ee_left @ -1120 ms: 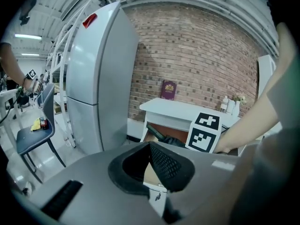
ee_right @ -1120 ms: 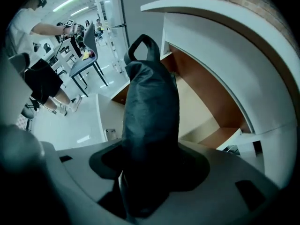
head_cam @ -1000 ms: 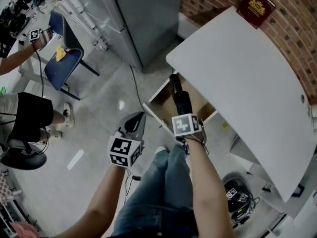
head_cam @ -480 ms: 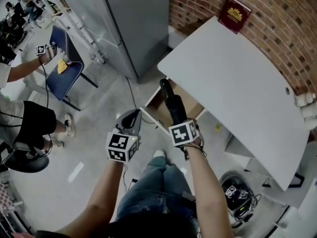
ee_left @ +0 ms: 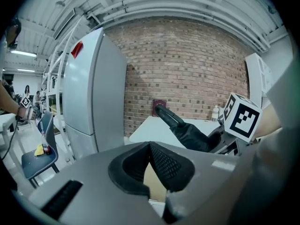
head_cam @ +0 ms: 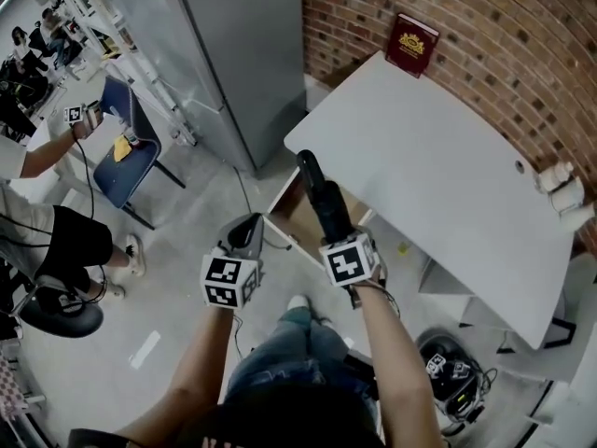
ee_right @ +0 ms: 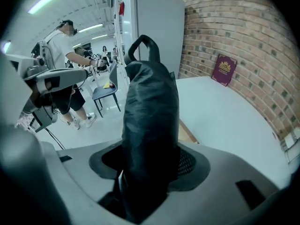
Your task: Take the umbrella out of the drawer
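Fingers (ee_right: pixel 187 163) of your right gripper (head_cam: pixel 336 234) stand wide and are clamped round the lower body of the black folded fabric umbrella (head_cam: pixel 320 187). It points away from you, strap loop at the far end, and looks raised above the open wooden drawer (head_cam: pixel 300 215). Your left gripper (head_cam: pixel 247 235) has its fingers (ee_left: pixel 165 165) closed together at the tips on nothing, just beside the drawer front.

Grip firmly and low, and lift along the umbrella's own line so the far end does not swing. That end sits near the corner of the white tabletop (head_cam: pixel 438 166), so draw it up and towards yourself. The tall grey metal cabinet (head_cam: pixel 233 54) closes off the far left. Bare floor on your left gives the most room.
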{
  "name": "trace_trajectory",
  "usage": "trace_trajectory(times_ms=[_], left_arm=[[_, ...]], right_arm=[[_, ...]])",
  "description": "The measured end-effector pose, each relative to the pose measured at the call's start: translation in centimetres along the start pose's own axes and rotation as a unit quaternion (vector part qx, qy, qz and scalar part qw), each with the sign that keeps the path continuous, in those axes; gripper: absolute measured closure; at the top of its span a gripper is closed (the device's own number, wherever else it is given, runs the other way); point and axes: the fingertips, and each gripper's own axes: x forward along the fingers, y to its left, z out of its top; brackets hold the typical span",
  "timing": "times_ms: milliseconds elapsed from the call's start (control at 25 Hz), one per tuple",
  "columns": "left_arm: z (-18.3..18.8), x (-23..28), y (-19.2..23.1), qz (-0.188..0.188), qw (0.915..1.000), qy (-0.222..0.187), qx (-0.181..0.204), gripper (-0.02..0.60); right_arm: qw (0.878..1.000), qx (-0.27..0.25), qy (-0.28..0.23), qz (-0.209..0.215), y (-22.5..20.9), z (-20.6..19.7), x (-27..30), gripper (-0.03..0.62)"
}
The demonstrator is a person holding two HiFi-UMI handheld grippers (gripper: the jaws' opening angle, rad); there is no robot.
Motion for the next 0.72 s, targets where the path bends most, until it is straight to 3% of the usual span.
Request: trace_trajectory(times_ms=[400,720], left_arm=[[5.2,-2.6,-2.1,0.001,0.9985,-0.051,0.018,0.584],[10.7,-4.2,-3.3,0.000,0.9926,-0.104,0.063,0.584]], right_arm=[[0.991,0.002,-0.131,-0.021,-0.9,4.5,-9.7,0.348],[0.968,-0.020,-0.245,-0.046,-0.8,8.4,-17.2,0.349]])
